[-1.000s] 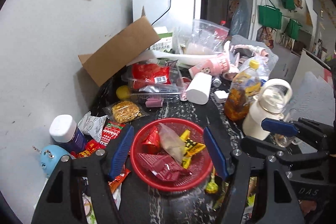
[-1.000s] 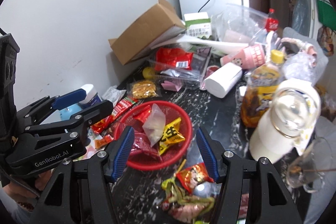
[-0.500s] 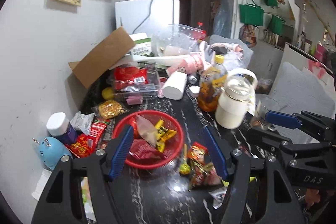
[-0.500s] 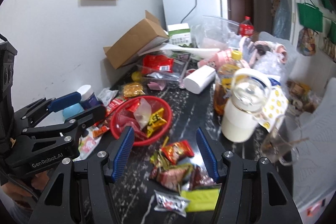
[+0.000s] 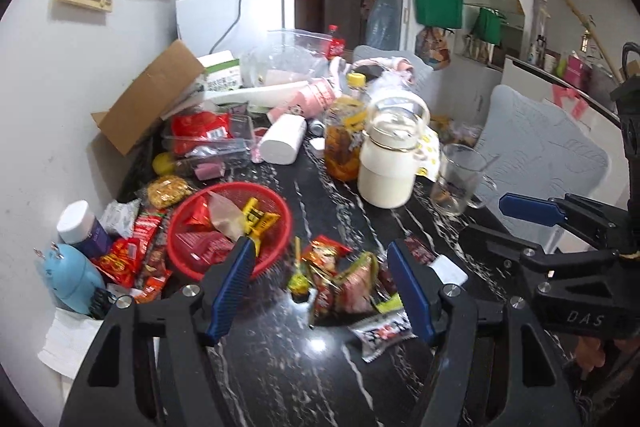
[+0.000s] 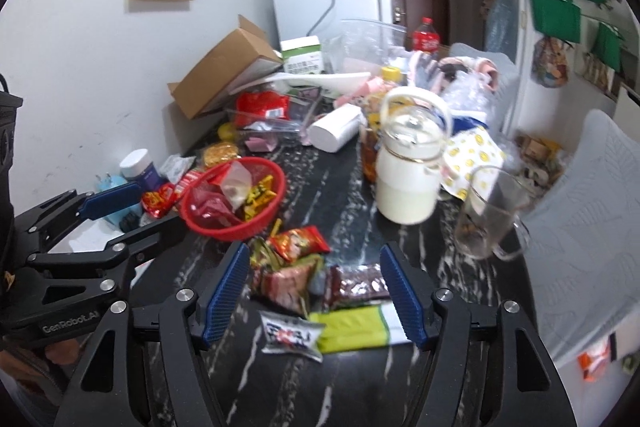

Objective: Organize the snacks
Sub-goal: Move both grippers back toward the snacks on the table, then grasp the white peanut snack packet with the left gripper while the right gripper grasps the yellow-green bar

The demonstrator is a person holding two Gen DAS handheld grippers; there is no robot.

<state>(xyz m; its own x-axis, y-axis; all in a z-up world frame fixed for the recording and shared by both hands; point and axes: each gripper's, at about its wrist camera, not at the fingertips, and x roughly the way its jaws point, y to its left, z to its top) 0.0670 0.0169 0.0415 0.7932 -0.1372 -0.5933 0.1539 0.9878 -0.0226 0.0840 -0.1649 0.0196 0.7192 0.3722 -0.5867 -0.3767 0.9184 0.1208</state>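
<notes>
While both grippers hang over the dark marble table (image 6: pixel 344 195), nothing is held yet, and the snacks sort as follows.

Loose snack pile: a cluster of small packets (image 6: pixel 304 283) lies flat on the table just in front of the red basket (image 6: pixel 276 187), between the fingers of each gripper as its own camera sees it.

Red basket: already holds several wrappers, red, yellow and clear; it sits near the wall, with more red packets (image 5: pixel 132 251) beside it on the table.

Left gripper (image 5: pixel 320 287): spread, nothing between the pads, poised above the pile.

Right gripper (image 6: pixel 312 287): spread and empty; its jaws have just been opening wider, with only table and packets below them.

Handling, judged: the packets look light, thin and crinkly, with glossy film that is likely slippery. They should flex rather than break, though crisp contents could be crushed by a hard squeeze.

Where to take hold: the red chilli-print packet (image 6: pixel 298 241) lies on top and nearest the basket; pinching its puffed middle or a crimped end seam looks safest. The white packet (image 6: pixel 290 335) and the green one (image 6: pixel 354 327) lie flat, so a raised edge would be needed.

Nearby hazards: the cream jug (image 6: pixel 408 183) and glass mug (image 6: pixel 488 215) stand close to the pile and look fragile.
</notes>
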